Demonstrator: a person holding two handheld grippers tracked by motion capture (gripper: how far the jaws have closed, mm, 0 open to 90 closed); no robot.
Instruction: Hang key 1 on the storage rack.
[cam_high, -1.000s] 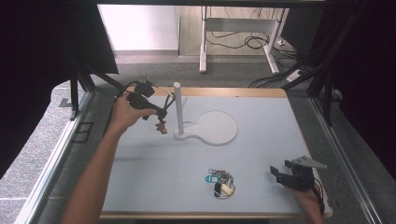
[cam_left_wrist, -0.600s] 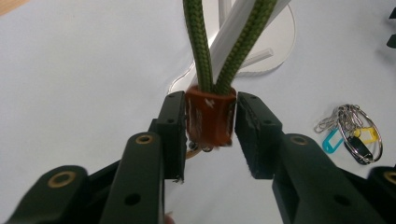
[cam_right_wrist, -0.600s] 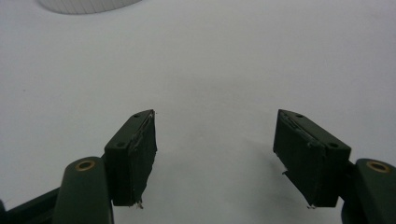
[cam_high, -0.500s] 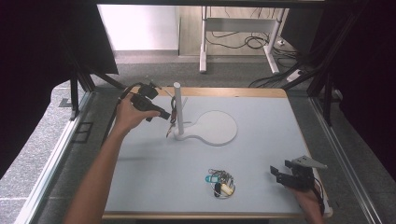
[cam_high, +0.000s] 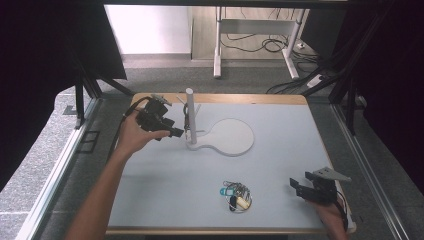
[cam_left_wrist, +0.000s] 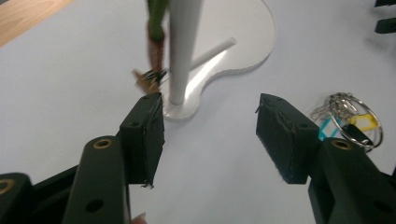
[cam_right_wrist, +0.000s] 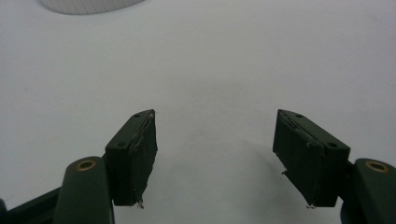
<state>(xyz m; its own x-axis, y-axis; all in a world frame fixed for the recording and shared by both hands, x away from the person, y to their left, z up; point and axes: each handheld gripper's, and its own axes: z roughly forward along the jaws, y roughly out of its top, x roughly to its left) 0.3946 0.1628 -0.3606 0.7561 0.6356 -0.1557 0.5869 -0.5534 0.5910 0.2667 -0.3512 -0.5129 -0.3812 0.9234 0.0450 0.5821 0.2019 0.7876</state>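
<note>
Left hand-held gripper (cam_left_wrist: 205, 133) has let go — jaws wide and empty, backed off just left of the white upright post (cam_high: 190, 117) on its flat white keyhole-shaped stand (cam_high: 231, 137). A second ago it carried a small green-and-brown key fob (cam_left_wrist: 155, 46) toward that post; now the fob hangs beside it, so one hanging looks done. Right hand-held gripper (cam_high: 307, 191) waits wide open at the near right, while the tangled bunch of keyrings with coloured tags (cam_high: 235, 195) lies on the pale counter (cam_high: 280, 90) — probably next.
</note>
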